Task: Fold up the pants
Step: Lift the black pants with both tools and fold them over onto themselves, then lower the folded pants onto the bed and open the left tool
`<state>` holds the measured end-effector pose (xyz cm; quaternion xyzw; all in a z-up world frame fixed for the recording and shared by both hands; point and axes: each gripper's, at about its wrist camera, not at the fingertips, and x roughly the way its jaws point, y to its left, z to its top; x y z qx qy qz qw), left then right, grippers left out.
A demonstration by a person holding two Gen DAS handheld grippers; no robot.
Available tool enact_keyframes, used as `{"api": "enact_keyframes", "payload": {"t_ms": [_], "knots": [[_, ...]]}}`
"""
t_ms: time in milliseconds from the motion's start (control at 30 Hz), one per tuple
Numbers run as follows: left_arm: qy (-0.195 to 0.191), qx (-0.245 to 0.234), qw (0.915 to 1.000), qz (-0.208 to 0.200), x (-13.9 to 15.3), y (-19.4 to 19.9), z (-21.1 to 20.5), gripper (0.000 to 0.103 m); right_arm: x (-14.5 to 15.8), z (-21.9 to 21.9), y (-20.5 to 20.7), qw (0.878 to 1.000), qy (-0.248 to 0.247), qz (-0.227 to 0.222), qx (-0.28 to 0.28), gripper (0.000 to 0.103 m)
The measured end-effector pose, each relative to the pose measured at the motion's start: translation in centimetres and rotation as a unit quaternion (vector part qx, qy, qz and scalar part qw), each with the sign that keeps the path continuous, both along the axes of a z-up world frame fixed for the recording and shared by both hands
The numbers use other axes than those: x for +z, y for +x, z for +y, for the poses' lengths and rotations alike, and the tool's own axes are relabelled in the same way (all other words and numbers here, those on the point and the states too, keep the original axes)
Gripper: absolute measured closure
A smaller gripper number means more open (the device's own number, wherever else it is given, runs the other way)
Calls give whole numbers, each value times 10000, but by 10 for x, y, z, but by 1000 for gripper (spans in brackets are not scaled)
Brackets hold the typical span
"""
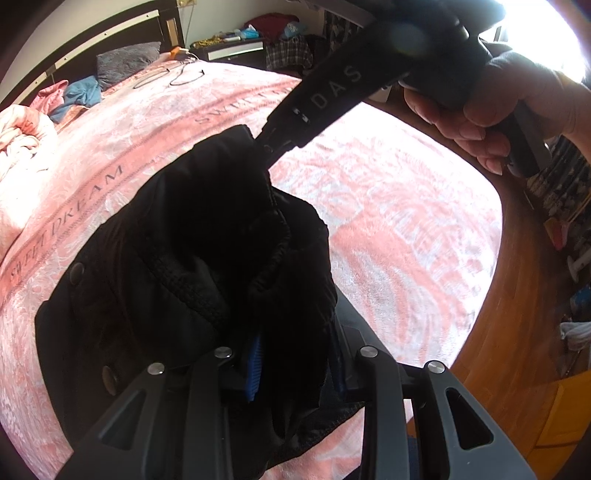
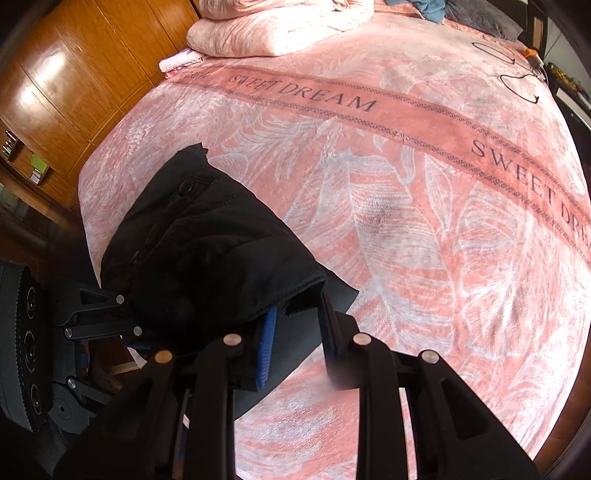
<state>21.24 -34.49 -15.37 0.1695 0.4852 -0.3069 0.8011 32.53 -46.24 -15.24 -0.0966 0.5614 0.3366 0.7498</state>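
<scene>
The black pants [image 1: 199, 258] hang bunched above a pink bed, waistband and snap buttons showing. My left gripper [image 1: 295, 369] is shut on one end of the waistband, blue pads pressed into the cloth. My right gripper [image 1: 271, 146] comes in from the upper right of the left wrist view, held by a hand, and pinches the far end of the cloth. In the right wrist view the right gripper [image 2: 295, 328] is shut on the pants [image 2: 207, 251], and the left gripper [image 2: 110, 314] holds the same cloth at the left.
The pink "SWEET DREAM" blanket [image 2: 406, 221] covers the bed. Pink pillows and a folded duvet [image 2: 266, 29] lie at its head. A black cable [image 2: 517, 85] lies at the far side. A wooden wardrobe [image 2: 74, 74] and wooden floor [image 1: 517, 314] border the bed.
</scene>
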Motion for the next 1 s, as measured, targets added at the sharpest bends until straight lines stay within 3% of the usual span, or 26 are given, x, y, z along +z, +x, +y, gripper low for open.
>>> {"api": "enact_keyframes", "payload": {"t_ms": [300,433,500,567,600,633,700,800,900,1000], "knots": [[484,-216,9984,-219,-18,-2,-16,72,-20,-2,4,9998,-180,84,-23,80],[572,-300,9975,-303,-20,-3,-18,67,-19,-6,3,9989,-409,51,-211,74],[362,-321,9986,-215,-17,-3,-13,61,-14,-15,2,9977,-478,23,-483,53],[-63,-290,9996,37,-7,-1,3,57,-5,-34,0,9947,-373,-2,-958,44],[-284,-228,9993,109,1,0,12,49,0,-44,-3,9927,-260,-20,-1181,44],[-645,-79,9979,82,18,1,29,38,7,-57,-7,9893,52,-51,-1460,44],[-1234,118,9923,23,41,1,59,25,14,-76,-15,9779,769,-20,-1945,43],[-2127,392,9763,88,66,7,112,23,16,-77,-30,9622,1683,-55,-2140,45],[-2380,746,9684,-7,66,7,155,22,7,-53,-32,9567,2120,-62,-1992,56],[-2451,1199,9617,260,44,21,195,22,-13,-25,-22,9588,2069,41,-1946,61]]}}
